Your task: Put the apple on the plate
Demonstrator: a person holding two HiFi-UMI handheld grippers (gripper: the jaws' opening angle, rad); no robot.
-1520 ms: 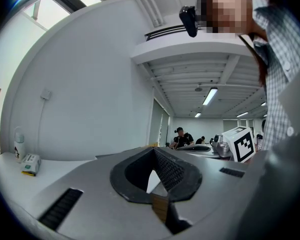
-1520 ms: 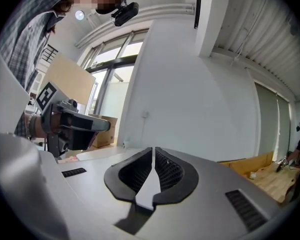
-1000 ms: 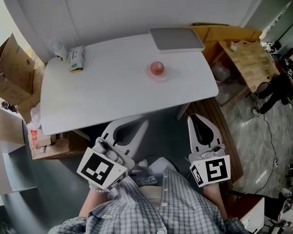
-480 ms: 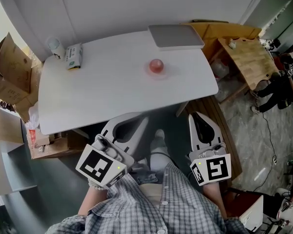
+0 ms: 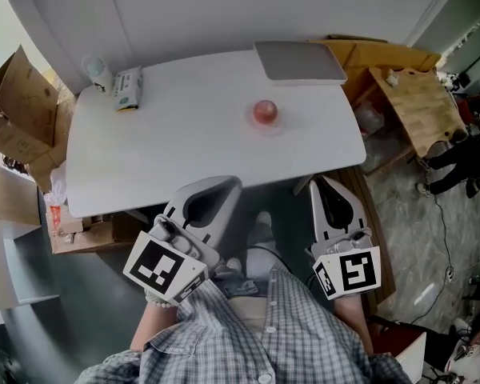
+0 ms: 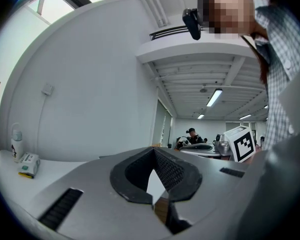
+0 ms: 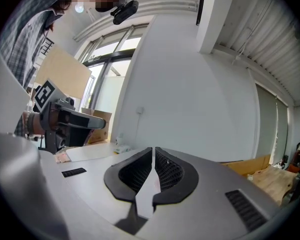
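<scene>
A red apple (image 5: 265,111) rests on a small clear plate (image 5: 266,125) on the white table (image 5: 168,142), right of its middle. Both grippers are held level below the table's near edge, well short of the apple. My left gripper (image 5: 229,185) has its tip just at that edge, jaws shut and empty; its own view shows my left gripper (image 6: 153,150) with pads meeting. My right gripper (image 5: 326,184) is off the table's right corner, and its own view shows my right gripper (image 7: 153,149) closed on nothing. Neither gripper view shows the apple.
A grey flat slab (image 5: 299,61) lies at the table's far right. A small green-and-white box (image 5: 128,90) and a white bottle (image 5: 97,71) stand far left. Cardboard boxes (image 5: 16,114) crowd the left; a wooden table (image 5: 416,102) stands right. The wall runs behind.
Both grippers have moved a little forward toward the table's near edge. A foot of the person now shows between them. The apple has not moved.
</scene>
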